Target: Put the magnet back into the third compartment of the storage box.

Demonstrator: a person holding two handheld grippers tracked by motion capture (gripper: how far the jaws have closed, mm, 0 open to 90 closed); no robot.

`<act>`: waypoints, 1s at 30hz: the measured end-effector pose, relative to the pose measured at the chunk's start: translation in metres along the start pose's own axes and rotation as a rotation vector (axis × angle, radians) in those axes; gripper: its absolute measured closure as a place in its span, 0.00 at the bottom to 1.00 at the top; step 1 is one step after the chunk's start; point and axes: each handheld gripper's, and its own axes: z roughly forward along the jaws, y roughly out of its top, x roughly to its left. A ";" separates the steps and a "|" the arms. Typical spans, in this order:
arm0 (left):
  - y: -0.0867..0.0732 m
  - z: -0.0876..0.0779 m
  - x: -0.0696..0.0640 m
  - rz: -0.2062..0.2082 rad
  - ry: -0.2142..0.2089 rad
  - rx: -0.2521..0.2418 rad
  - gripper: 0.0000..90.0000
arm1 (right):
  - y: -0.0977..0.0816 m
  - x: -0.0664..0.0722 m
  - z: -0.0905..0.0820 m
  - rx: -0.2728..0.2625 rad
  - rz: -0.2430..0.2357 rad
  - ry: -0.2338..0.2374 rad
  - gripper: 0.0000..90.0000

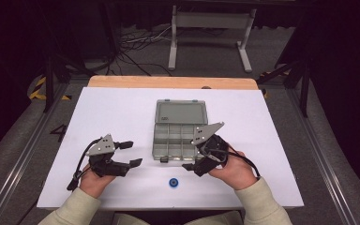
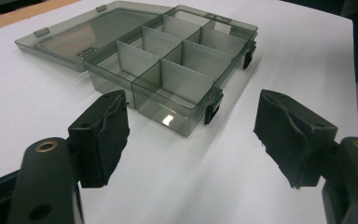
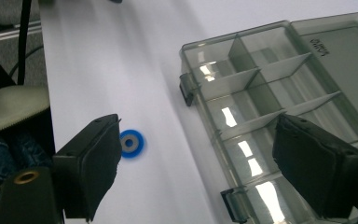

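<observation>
The left gripper [image 1: 130,153] is hovering over the left part of the white table [image 1: 117,112], held in the person's left hand [image 1: 92,180]; its jaws are standing wide apart with nothing between them, pointing toward the box; in the left gripper view the near corner of the box [image 2: 168,65] is lying on the table beyond the two black pads [image 2: 103,135], clear of them. The box [image 1: 176,138], grey and see-through, is sitting at the middle of the table with its lid [image 1: 181,112] lying flat open on the far side; thin walls are dividing it into compartments. A small blue ring [image 1: 173,183] is lying on the table in front of the box, near the table's front edge, between the two hands. The right gripper [image 1: 193,158] is hanging at the box's front right corner, held in the right hand [image 1: 234,171]; its jaws are also standing wide, gripping nothing; in the right gripper view the blue ring [image 3: 131,143] is showing just beside one pad [image 3: 95,163], while the other pad is hanging over the compartments.
</observation>
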 end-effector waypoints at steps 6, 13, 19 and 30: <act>0.000 0.000 0.000 -0.001 0.001 -0.002 0.28 | 0.000 0.007 0.012 0.046 -0.020 0.038 0.17; -0.001 0.000 0.000 -0.012 0.000 -0.002 0.28 | 0.001 0.015 0.023 0.094 -0.044 0.062 0.17; -0.001 -0.001 0.001 -0.012 0.004 -0.008 0.29 | -0.002 0.020 0.033 0.114 -0.054 0.088 0.17; -0.001 -0.001 0.002 -0.006 0.009 -0.006 0.28 | -0.003 0.030 0.053 0.164 -0.088 0.133 0.19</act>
